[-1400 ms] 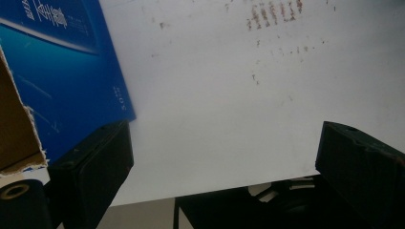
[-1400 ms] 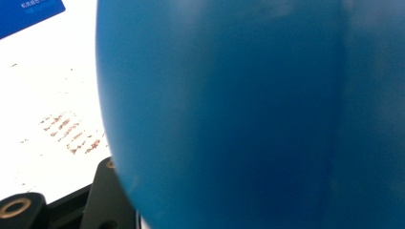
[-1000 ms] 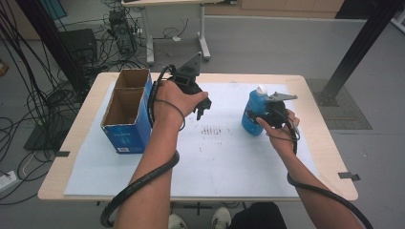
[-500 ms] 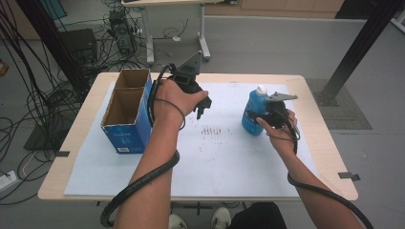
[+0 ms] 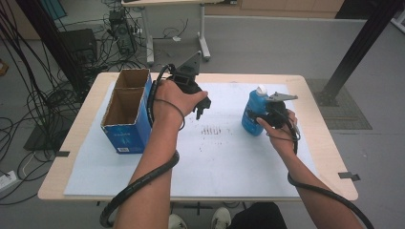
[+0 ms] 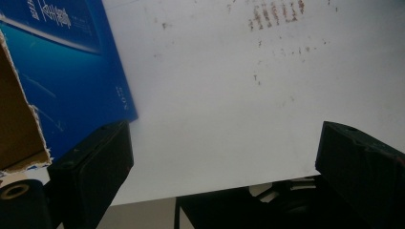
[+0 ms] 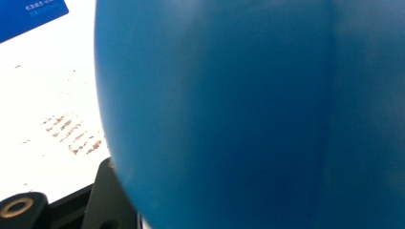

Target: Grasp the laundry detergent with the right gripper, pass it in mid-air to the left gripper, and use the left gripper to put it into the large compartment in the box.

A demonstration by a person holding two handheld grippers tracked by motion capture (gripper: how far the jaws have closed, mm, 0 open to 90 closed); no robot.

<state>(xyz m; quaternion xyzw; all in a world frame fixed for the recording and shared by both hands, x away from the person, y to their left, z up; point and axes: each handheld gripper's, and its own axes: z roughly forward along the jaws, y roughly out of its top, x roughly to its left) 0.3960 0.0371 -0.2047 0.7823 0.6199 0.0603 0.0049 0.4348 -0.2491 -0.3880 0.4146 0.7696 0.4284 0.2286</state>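
Your right hand-held gripper (image 5: 260, 117) clamps the blue bottle (image 5: 252, 114) at the counter's (image 5: 317, 143) three o'clock; smooth, rigid plastic, so hold mid-body. Your left hand-held gripper (image 5: 203, 107) hangs open.

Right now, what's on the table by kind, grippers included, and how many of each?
Blue bottle: 1, in the right gripper
Blue cardboard box: 1, open-topped, two compartments
White paper sheet: 1
Grippers: 2, counting the left gripper, jaws apart
Total: 5
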